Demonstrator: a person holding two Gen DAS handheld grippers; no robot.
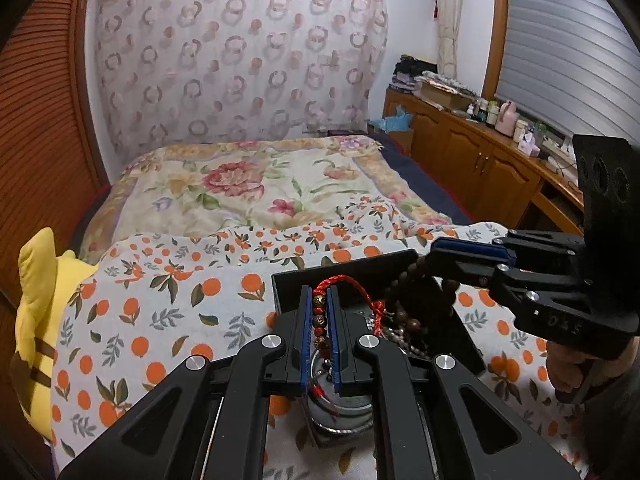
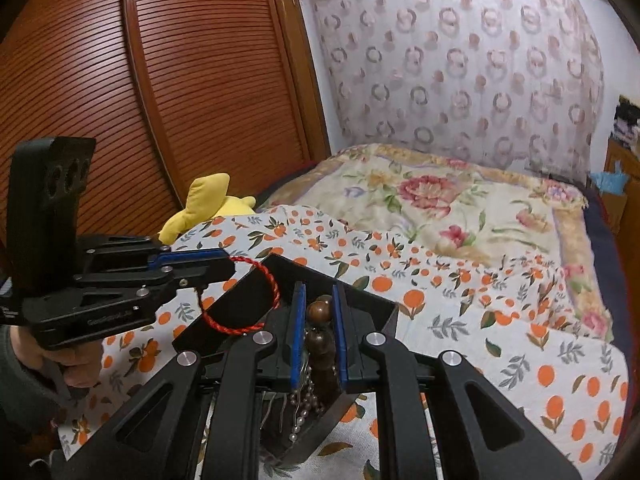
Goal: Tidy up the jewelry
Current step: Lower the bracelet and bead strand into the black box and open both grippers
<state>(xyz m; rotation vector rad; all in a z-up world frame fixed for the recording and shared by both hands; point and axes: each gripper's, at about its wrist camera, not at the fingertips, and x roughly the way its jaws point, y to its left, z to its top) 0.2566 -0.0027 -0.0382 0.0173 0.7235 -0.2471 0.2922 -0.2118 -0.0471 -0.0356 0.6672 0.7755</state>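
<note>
Both tools were busy over the black box (image 1: 288, 284), which sat on the orange-print quilt (image 1: 168, 292), lower centre of the left wrist view.

Left tool (image 1: 319, 300) was narrow, pinched on the red bead bracelet (image 1: 320, 320): beads ran between the blue pads and the red cord looped out past the tips. In the right wrist view the same cord (image 2: 240, 328) hung as a loop from that tool's tip (image 2: 230, 266), centre-left of frame, over the box's near wall.

Right tool (image 2: 318, 300) was narrow too, closed on the brown wooden bead strand (image 2: 320, 312). The big round bead sat betw. the pads; the rest dropped into the box among the pearl strand (image 2: 304, 404) and other pieces, w/ details too dark to sort out.

Risks, as I judged them:
- The red cord's tail appeared to lie against the brown beads at the box's right side; pulling either piece up could have dragged the other along or tightened a tangle.
- The wooden strand looked buried in the pile, so lifting it could have snagged the pearls and tipped stuff onto the bed.
- The box stood on soft bedding, so a sideways tug might have tilted it.
- A round bead in flat pads could have slipped if the pinch eased.
</note>
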